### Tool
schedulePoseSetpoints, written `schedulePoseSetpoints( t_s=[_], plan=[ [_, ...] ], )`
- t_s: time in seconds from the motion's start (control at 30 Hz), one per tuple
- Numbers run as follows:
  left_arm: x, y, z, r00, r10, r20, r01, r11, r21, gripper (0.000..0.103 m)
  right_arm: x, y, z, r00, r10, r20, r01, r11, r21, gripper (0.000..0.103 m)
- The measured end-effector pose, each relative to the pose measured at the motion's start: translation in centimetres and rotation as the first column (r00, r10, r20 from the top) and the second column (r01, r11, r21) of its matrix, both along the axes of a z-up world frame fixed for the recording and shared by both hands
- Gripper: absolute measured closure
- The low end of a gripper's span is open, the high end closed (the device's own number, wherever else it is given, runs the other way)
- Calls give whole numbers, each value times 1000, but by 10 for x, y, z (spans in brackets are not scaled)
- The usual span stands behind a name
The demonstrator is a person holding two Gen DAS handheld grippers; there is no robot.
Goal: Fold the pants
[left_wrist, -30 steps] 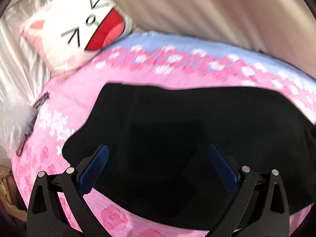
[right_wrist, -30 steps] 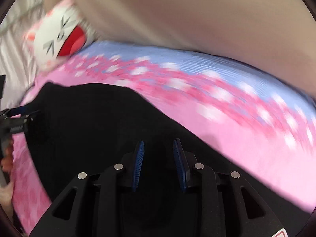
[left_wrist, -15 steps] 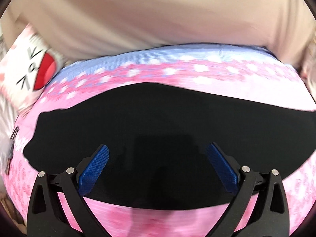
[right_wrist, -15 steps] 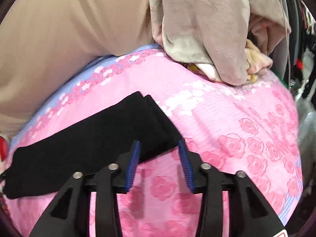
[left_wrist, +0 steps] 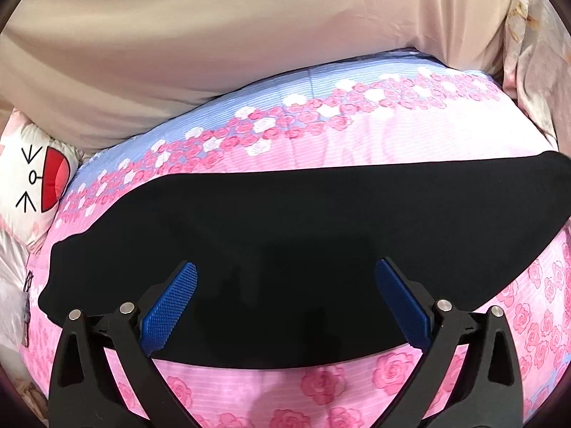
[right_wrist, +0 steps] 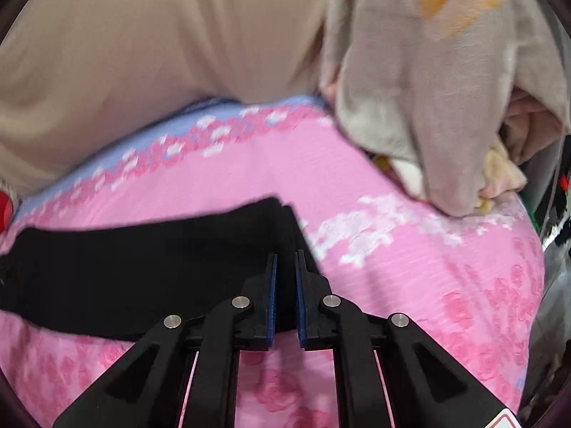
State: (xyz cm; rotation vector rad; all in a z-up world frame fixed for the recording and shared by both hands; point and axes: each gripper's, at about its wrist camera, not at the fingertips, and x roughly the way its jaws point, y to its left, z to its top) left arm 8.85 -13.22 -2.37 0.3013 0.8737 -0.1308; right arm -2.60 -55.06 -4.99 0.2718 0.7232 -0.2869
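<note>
The black pants [left_wrist: 303,235] lie flat on the pink rose-print bedspread [left_wrist: 321,388] as one long strip, their long axis running left to right across both views. At the far left, only the left wrist view shows the cat-face cushion [left_wrist: 34,182] whole. The left gripper [left_wrist: 285,281] hovers over the strip's middle, jaws spread wide and holding nothing. The right gripper [right_wrist: 285,267] has just closed its jaws, pinching the pants' right end between them. Farther right, only the right wrist view shows a heap of beige cloth [right_wrist: 428,82] on the bedspread's far edge, well apart from the pants.
</note>
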Motion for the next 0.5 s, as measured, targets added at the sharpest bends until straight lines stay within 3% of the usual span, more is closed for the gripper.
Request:
schedulePoseSetpoints(
  t_s=[0.1, 0.23, 0.3, 0.4, 0.47, 0.5],
  plan=[
    [0, -10, -4, 1000, -17, -14, 17, 1000, -1, 5, 16, -21, -41, 992, 1, -123, 5, 999, 53, 95],
    [1, -13, -11, 999, -18, -28, 18, 1000, 18, 5, -3, -25, -21, 999, -42, -24, 43, 996, 83, 80],
    [1, -7, -13, 999, -8, -35, 9, 1000, 8, 5, -12, -22, -11, 998, -57, 13, 56, 995, 80, 80],
    [1, 3, -16, 999, 8, -46, -8, 1000, -2, 5, 3, -6, 0, 1000, 8, 20, -10, 997, 75, 80],
    [1, 5, -16, 999, 10, -44, -10, 1000, 1, 5, 33, 10, -4, 997, 70, -28, -69, 997, 23, 55],
    [0, 5, -16, 999, 8, -38, -8, 1000, -1, 5, 44, 14, -6, 996, 78, -46, -79, 997, -1, 51]
  ],
)
